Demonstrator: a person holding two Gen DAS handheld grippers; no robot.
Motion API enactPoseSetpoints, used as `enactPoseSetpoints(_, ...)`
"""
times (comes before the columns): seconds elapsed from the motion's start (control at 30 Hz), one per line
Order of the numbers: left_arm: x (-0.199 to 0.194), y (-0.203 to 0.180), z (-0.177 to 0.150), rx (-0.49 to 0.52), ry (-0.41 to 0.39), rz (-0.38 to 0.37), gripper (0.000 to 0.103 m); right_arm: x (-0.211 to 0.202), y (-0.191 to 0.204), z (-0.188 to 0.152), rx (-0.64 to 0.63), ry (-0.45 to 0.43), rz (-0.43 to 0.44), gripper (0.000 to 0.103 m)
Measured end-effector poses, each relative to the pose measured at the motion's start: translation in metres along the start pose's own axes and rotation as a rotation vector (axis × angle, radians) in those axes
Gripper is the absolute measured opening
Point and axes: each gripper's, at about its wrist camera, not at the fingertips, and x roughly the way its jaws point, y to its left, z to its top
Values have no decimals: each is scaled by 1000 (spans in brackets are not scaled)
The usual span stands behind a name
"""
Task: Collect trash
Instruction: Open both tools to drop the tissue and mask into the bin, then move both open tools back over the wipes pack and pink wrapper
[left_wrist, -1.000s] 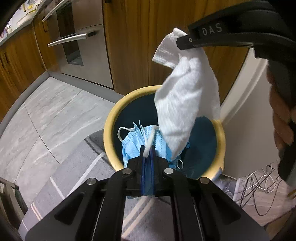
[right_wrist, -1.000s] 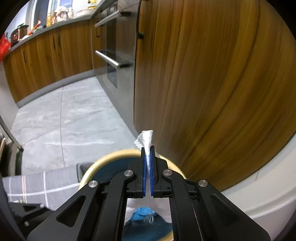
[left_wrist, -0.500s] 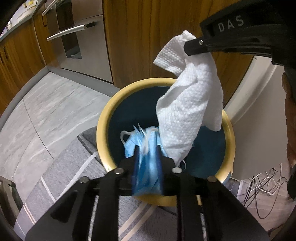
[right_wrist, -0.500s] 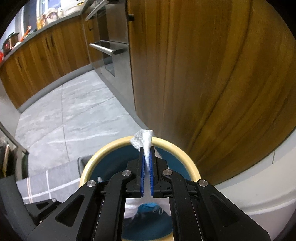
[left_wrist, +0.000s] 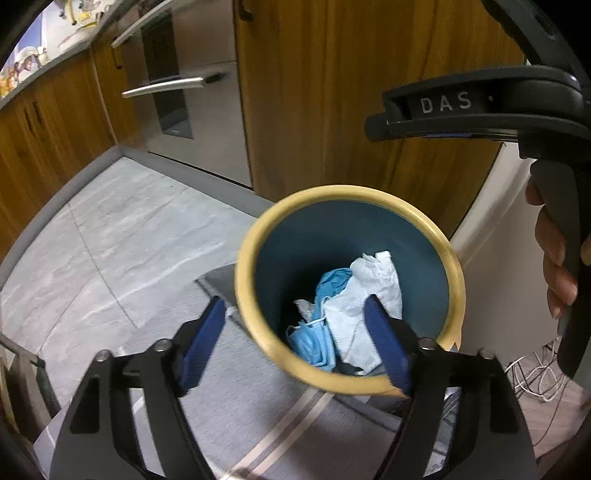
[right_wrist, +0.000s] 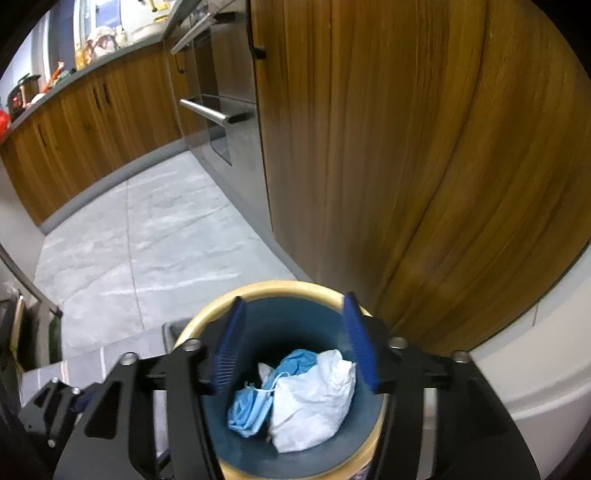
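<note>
Above the bin, both the left gripper and right gripper are gaping wide, empty; paper towel and mask are lying inside, so lifting straight up is looking wisest

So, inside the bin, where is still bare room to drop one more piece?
Free: the far side of the bin, between its teal wall and the white paper towel, and the near-left bottom beside the blue mask. Crowded: the middle and right, where mask and towel lie touching. Both tongs, left and right, are open above it.
</note>
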Motion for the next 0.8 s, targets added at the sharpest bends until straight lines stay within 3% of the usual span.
enactPoseSetpoints(0.1, -11, 7, -4, 0, -1, 29, 88, -10, 5, 1, -11, -16, 8, 82)
enactPoseSetpoints(0.2, -28, 16, -9, -15, -12, 65, 97, -26, 12, 0, -20, -46, 47, 88)
enactPoseSetpoints(0.23, -37, 19, -10, -21, -22, 80, 97, -33, 15, -1, -27, -57, 51, 95)
enactPoseSetpoints(0.53, -110, 38, -21, -53, -90, 113, 97, -87, 30, -11, -28, -128, 103, 97)
enactPoseSetpoints(0.8, -169, 59, -49, -94, -116, 120, 97, -119, 39, -40, 3, -83, 133, 97)
